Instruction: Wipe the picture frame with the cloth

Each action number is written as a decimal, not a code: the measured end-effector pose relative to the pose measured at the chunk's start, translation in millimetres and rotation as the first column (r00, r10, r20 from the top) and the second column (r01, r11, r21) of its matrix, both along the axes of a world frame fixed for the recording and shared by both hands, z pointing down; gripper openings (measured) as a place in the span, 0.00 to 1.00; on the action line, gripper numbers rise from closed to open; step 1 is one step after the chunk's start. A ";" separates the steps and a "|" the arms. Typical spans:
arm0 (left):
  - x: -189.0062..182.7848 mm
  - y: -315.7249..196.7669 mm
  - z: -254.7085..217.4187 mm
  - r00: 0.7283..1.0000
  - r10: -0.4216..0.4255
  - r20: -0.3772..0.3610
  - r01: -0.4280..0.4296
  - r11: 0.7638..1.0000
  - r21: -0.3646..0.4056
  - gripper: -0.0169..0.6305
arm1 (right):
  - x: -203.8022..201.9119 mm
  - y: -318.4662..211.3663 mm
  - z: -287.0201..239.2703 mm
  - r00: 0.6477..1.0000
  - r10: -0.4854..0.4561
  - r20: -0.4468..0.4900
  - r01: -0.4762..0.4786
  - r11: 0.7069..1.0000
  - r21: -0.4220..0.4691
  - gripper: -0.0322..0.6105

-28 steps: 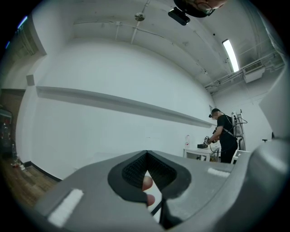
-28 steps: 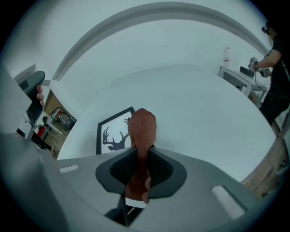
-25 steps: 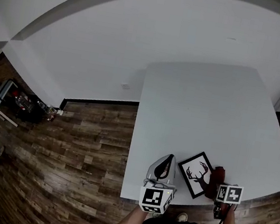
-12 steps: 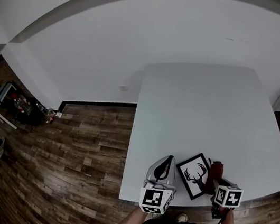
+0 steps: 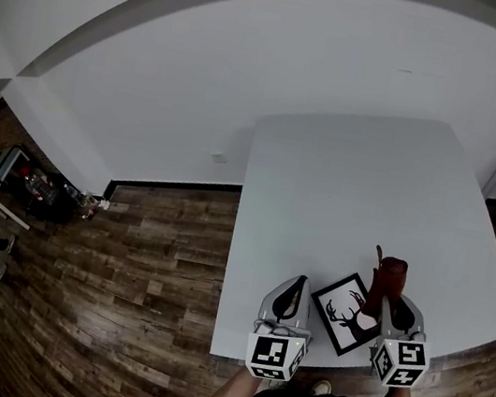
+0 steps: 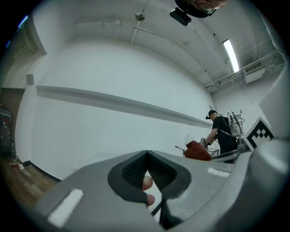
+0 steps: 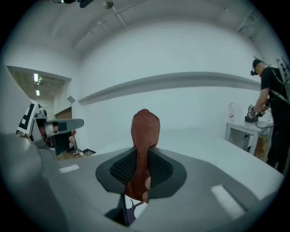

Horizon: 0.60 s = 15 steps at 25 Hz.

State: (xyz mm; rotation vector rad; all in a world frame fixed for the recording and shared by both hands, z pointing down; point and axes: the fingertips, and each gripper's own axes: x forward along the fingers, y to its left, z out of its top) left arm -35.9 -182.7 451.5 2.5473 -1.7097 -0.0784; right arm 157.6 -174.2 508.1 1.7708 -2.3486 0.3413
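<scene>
The right gripper (image 5: 388, 301) and the red-brown cloth (image 5: 389, 275) cover one corner of the picture frame (image 5: 342, 312). In the right gripper view only a tiny bit of the frame (image 7: 134, 209) shows under the jaws. The white table (image 5: 355, 183) stands on a brown wood floor (image 5: 151, 261) by a white wall (image 5: 204, 71). The black frame lies flat near the table's close edge, between the grippers. One corner points away, and its long sides slant from far-left to near-right. The right gripper (image 7: 142, 158) squeezes the cloth (image 7: 145, 129), which sticks out long, pointing away. The left gripper (image 6: 146, 156), on the table's close edge (image 5: 298, 280), is pinched together with nothing in it.
</scene>
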 end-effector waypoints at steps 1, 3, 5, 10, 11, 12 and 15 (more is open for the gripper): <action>-0.2 0.1 -1.2 1.000 0.000 -0.002 0.000 1.000 0.003 0.03 | -0.7 0.3 -8.3 1.000 0.002 0.000 -0.002 0.999 0.038 0.19; -0.1 0.2 -5.1 1.000 0.000 -0.006 0.000 1.000 0.011 0.03 | -1.6 1.5 -24.7 1.000 0.007 0.009 -0.008 0.994 0.110 0.19; 0.1 0.2 -8.0 1.000 0.000 -0.008 0.000 1.000 0.017 0.03 | -1.2 4.1 -40.7 1.000 0.017 0.024 -0.021 0.983 0.183 0.19; -1.7 1.4 -8.7 1.000 -0.008 -0.010 0.008 1.000 0.021 0.03 | -1.0 12.4 -69.3 0.998 0.037 0.041 -0.048 0.946 0.320 0.19; -1.8 2.4 -8.9 1.000 -0.008 -0.009 0.008 1.000 0.023 0.03 | -1.4 13.3 -71.1 0.999 0.038 0.039 -0.049 0.943 0.329 0.19; -1.6 3.2 -9.1 1.000 -0.009 -0.007 0.009 1.000 0.025 0.03 | -1.5 13.9 -72.3 0.998 0.039 0.038 -0.050 0.941 0.335 0.19; 0.4 3.3 -8.0 1.000 -0.012 0.013 0.011 0.999 0.033 0.03 | -0.4 14.5 -75.1 0.998 0.052 0.036 -0.061 0.936 0.347 0.19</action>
